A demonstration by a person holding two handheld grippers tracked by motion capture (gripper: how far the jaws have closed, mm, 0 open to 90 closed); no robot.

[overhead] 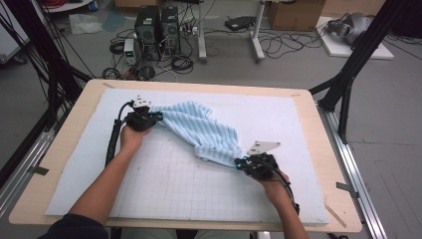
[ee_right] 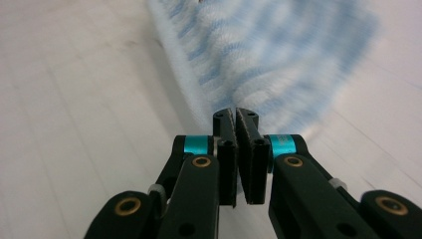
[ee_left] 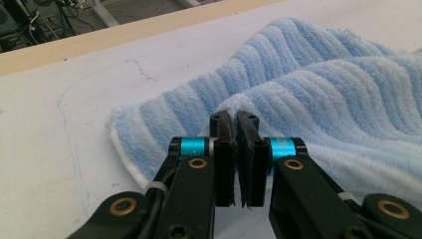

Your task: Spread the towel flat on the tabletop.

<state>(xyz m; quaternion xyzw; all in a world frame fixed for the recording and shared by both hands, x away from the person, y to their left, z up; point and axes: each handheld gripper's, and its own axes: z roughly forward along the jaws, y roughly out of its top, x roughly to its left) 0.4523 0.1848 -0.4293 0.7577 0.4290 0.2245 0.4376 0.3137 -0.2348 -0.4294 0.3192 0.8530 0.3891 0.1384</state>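
The left fingers [ee_left: 235,130] are pinched together on a fold of the towel [ee_left: 318,99], near its corner; the cloth rises just past the tips and spreads off to their right in that view. The right fingers [ee_right: 235,124] are likewise pressed together, and the towel's edge sits right at their tips, so it looks like they have a thin bite of the hem, though motion blur makes it hard to be sure how much is caught.

From above, the left gripper [overhead: 149,118] holds the far end of the towel [overhead: 199,129] and the right gripper [overhead: 244,162] the near end, with the cloth bunched and sagging between them on the surface [overhead: 164,184].

The step in hand appears to be stretching the towel out flat. To do it well, both grips should stay firm, the hands should draw apart evenly until the slack goes, and the cloth should be kept low so it lays down without new folds. If the right bite is as shallow as it seems, a sharp tug could pull the hem free.

The high view gives the towel's whole crumpled shape and where both ends lie; the gripper views cannot. The left gripper view shows the ribbed pile and the fold actually clamped. The right gripper view shows the hem meeting the tips.
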